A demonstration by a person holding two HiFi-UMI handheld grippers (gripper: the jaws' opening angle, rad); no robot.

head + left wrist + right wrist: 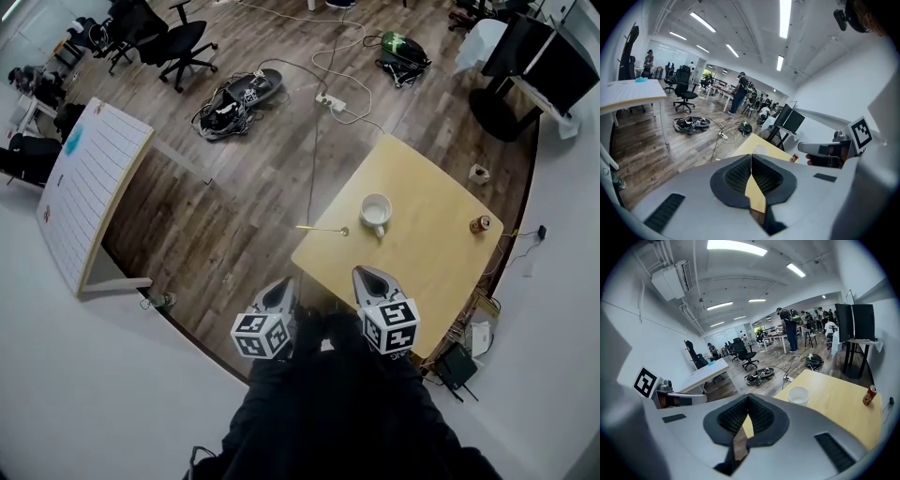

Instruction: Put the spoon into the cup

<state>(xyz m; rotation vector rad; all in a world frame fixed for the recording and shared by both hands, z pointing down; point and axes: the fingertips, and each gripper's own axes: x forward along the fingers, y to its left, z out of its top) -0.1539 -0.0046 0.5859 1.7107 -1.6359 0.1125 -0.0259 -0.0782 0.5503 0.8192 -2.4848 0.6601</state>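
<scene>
Room: an open office with a wood floor (234, 206) is seen; a slanted white desk (94, 183) stands well to the left, and office chairs (178, 47) and a cable heap (234, 98) lie far beyond.
Counter: a pale yellow counter (441, 272) is set with one corner turned toward the person; bare floor is left open along its left edge, and a white wall runs close along its right side.
Open room: most of the counter top is left bare between its near edge and the cup.
Left gripper (751, 161): it is held low before the body, off the counter's near left corner and over the floor, and is pointed forward and downward; its jaws are pressed together and nothing is held.
Right gripper (748, 401): it is held beside the left one, over the counter's near edge, at a like downward tilt; its jaws are also closed together on nothing.
Cup (376, 214): white and upright, it is placed near the counter's middle, ahead of the right gripper.
Spoon (323, 229): it is laid flat at the left edge, its bowl just beside the cup but apart from it, and its handle appears to reach past the edge.
Can (481, 223): it is stood near the right edge, well apart from the cup.
</scene>
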